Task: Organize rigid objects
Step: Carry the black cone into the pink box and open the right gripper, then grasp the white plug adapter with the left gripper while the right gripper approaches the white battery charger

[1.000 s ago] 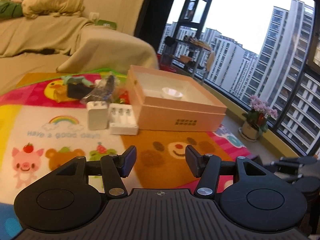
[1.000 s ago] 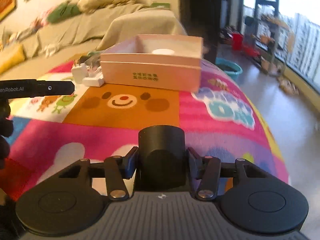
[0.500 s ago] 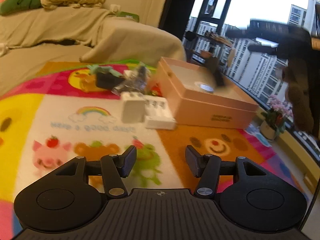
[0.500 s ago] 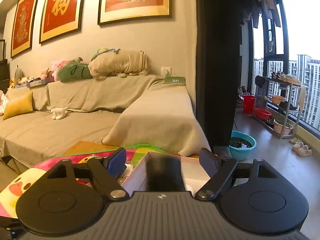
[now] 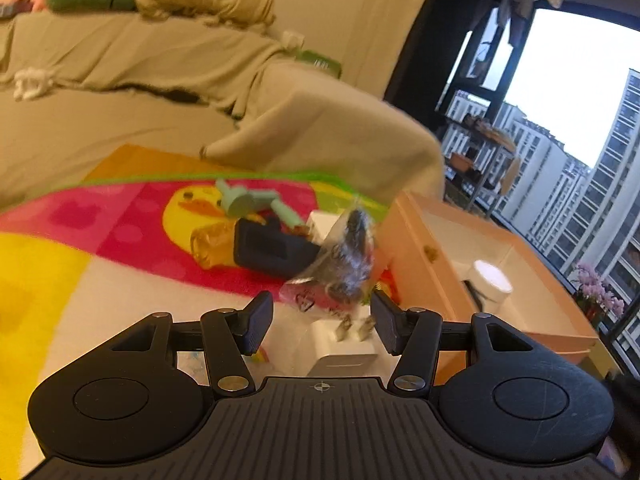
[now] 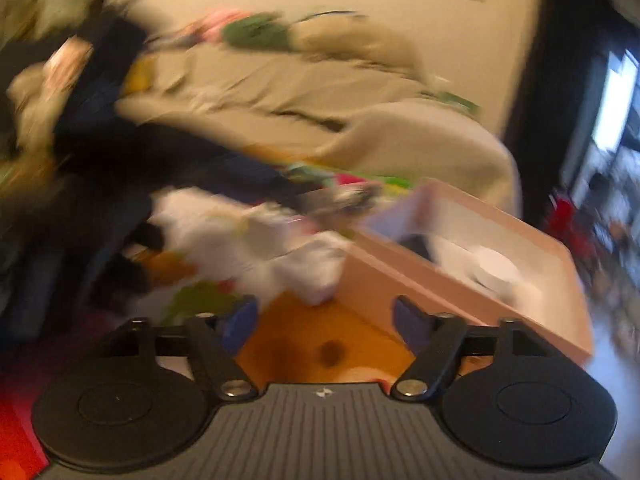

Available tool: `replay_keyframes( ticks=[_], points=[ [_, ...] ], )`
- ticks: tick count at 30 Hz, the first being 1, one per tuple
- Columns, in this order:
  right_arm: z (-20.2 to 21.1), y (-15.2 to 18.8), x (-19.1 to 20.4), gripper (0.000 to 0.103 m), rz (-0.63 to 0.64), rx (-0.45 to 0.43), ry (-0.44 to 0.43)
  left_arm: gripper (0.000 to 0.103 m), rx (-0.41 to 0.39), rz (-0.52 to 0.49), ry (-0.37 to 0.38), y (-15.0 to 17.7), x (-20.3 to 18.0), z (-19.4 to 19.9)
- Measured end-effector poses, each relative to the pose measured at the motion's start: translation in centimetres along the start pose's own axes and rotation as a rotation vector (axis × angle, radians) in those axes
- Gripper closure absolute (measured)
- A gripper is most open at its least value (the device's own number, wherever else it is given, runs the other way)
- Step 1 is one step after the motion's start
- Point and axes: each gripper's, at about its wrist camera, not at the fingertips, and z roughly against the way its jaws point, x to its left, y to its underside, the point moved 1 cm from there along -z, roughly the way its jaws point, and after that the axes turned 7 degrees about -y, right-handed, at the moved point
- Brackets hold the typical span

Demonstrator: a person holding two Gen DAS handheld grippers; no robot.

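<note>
My left gripper (image 5: 322,318) is open and empty just above a white plug adapter (image 5: 342,350) with its prongs up between the fingers. Behind it lie a clear crinkled bag (image 5: 348,260), a black holder (image 5: 272,250), a gold roll (image 5: 212,242) and a teal toy (image 5: 250,200). The pink open box (image 5: 420,248) at right holds a white round puck (image 5: 492,282). My right gripper (image 6: 324,322) is open and empty, near the same pink box (image 6: 400,284), which shows the puck (image 6: 496,270) and a dark object (image 6: 418,246). The right view is blurred.
The objects lie on a colourful cartoon mat (image 5: 132,224) on a low table. A beige covered sofa (image 5: 160,92) stands behind. A window and a shelf rack (image 5: 484,148) are at right. A person's dark arm (image 6: 100,168) shows in the right wrist view.
My right gripper opened and let go of the black cylinder over the box, then dropped and swung left. My left gripper moved forward to the white plug adapter.
</note>
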Motion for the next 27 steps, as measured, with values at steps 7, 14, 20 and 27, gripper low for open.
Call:
replay_keyframes(
  ticks=[7, 14, 20, 27],
  points=[
    [-3.2, -2.0, 3.2, 0.060, 0.115, -0.010, 0.032, 0.066, 0.002, 0.013, 0.071, 0.3, 2.5, 1.7],
    [-6.4, -4.1, 2.2, 0.060, 0.023, 0.071, -0.038, 0.066, -0.021, 0.113, 0.053, 0.8, 7.0, 4.2],
    [-6.0, -3.3, 1.4, 0.058, -0.092, 0.129, -0.117, 0.066, 0.007, 0.068, 0.065, 1.7, 6.7, 4.5],
    [-0.4, 0.3, 1.9, 0.058, -0.054, 0.128, -0.143, 0.065, 0.003, -0.057, 0.030, 2.3, 4.5, 4.8]
  ],
)
